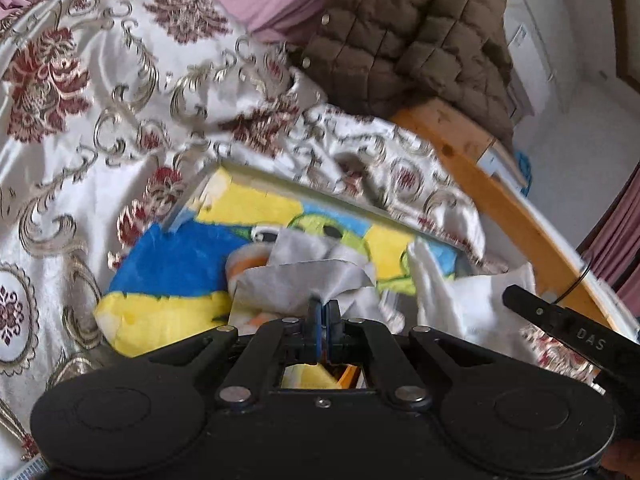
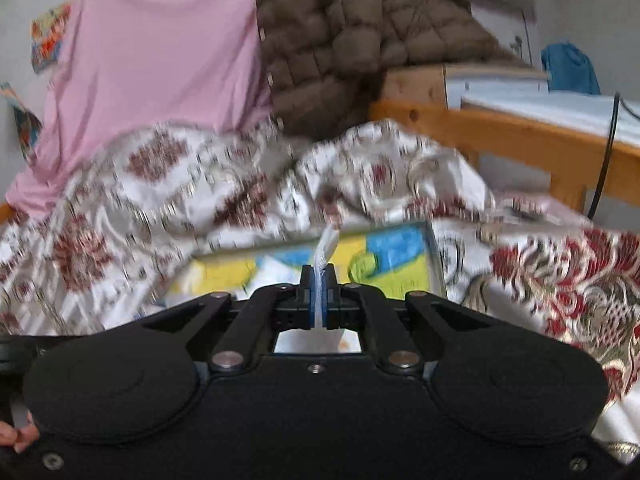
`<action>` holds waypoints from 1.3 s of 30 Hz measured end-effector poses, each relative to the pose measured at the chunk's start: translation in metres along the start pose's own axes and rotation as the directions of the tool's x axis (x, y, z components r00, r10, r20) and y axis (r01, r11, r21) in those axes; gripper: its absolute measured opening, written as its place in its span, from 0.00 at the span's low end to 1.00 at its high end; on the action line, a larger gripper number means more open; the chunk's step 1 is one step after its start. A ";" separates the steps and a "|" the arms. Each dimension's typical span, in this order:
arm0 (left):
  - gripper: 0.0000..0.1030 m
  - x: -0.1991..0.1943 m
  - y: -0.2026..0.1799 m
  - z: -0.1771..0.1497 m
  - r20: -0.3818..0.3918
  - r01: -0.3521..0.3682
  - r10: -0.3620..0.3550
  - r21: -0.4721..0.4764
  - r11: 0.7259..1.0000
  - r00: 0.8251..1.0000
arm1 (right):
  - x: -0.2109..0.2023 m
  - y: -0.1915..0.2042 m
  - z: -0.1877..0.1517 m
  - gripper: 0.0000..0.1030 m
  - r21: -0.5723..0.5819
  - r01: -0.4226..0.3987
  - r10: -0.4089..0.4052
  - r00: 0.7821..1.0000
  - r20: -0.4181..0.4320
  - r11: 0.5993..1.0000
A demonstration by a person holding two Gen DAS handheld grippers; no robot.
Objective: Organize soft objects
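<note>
A white-grey cloth [image 1: 304,272] lies bunched over a blue, yellow and green plush blanket [image 1: 172,268] on the bed. My left gripper [image 1: 323,305] is shut on a fold of that cloth. My right gripper [image 2: 319,276] is shut on a thin white edge of cloth [image 2: 326,248] that stands up between its fingers. The plush blanket also shows in the right wrist view [image 2: 392,264]. The right gripper's black body [image 1: 568,328] shows at the right of the left wrist view, close beside the left one.
A white satin bedspread with red and gold flowers [image 1: 100,92] lies rumpled around the blanket. A brown quilted jacket [image 1: 404,36] and pink fabric [image 2: 160,60] lie behind. A wooden bed frame [image 2: 512,136] runs along the right.
</note>
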State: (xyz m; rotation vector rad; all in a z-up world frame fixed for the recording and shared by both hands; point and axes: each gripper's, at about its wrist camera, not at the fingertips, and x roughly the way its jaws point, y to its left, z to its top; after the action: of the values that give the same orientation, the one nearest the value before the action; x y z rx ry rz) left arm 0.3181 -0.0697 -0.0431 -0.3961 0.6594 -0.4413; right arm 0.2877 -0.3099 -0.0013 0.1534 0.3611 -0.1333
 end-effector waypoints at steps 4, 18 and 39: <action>0.00 0.009 -0.001 -0.007 -0.028 -0.032 0.033 0.029 0.999 0.999 | 0.021 0.000 -0.009 0.00 -0.026 0.048 -0.050 0.995 -0.091 0.999; 0.02 0.013 -0.014 -0.011 -0.028 -0.040 0.043 0.089 0.995 0.999 | 0.029 -0.019 -0.024 0.02 0.061 0.067 -0.056 0.985 -0.164 0.996; 0.56 -0.039 -0.048 -0.011 0.074 -0.030 0.020 0.123 0.992 0.997 | -0.067 -0.027 0.000 0.45 0.057 0.098 -0.098 0.995 -0.007 0.994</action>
State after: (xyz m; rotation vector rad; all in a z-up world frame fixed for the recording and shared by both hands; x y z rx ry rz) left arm 0.2707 -0.0924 -0.0080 -0.2846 0.5627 -0.4397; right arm 0.2213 -0.3297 0.0196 0.1926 0.3690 -0.2404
